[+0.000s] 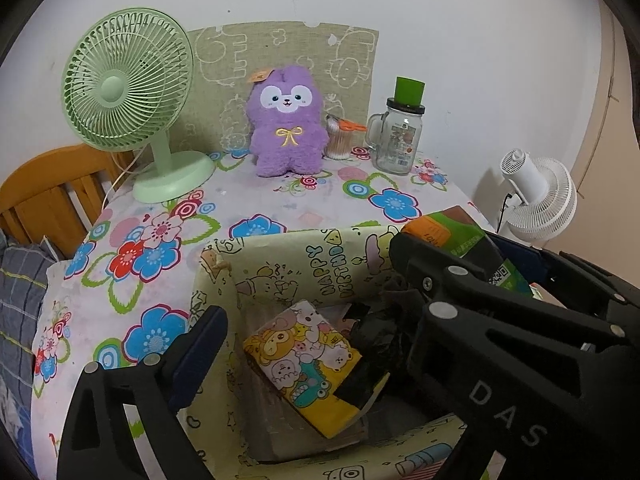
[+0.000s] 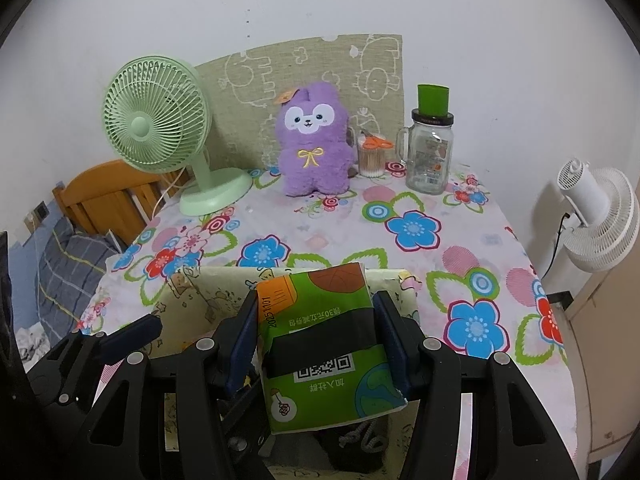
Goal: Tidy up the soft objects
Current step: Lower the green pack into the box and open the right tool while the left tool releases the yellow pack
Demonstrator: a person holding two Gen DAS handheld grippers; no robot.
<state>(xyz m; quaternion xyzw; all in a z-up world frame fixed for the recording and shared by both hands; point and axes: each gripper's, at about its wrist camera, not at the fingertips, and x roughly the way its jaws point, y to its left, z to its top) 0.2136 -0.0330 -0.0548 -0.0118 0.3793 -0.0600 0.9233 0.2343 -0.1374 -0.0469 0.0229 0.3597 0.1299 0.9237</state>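
Note:
A cream cartoon-print box (image 1: 280, 248) (image 2: 192, 300) stands on the near part of the floral table. Inside it lies a yellow cartoon tissue pack (image 1: 304, 360) beside a dark bundle with a cord (image 1: 380, 332) (image 2: 360, 440). My left gripper (image 1: 316, 332) hangs open over the yellow pack, and its left finger (image 1: 200, 344) is clear of the pack. My right gripper (image 2: 316, 340) is shut on a green tissue pack (image 2: 320, 392) (image 1: 460, 236), held above the box's right side. A purple plush (image 1: 286, 132) (image 2: 312, 152) sits upright at the back of the table.
A green desk fan (image 1: 128, 92) (image 2: 156, 128) stands back left. A glass mug jar with a green cup on it (image 1: 400, 136) (image 2: 430, 152) and a swab holder with orange scissors (image 2: 372, 156) stand back right. A white fan (image 2: 600, 220) is beyond the right edge, and a wooden frame (image 1: 44, 192) is at the left.

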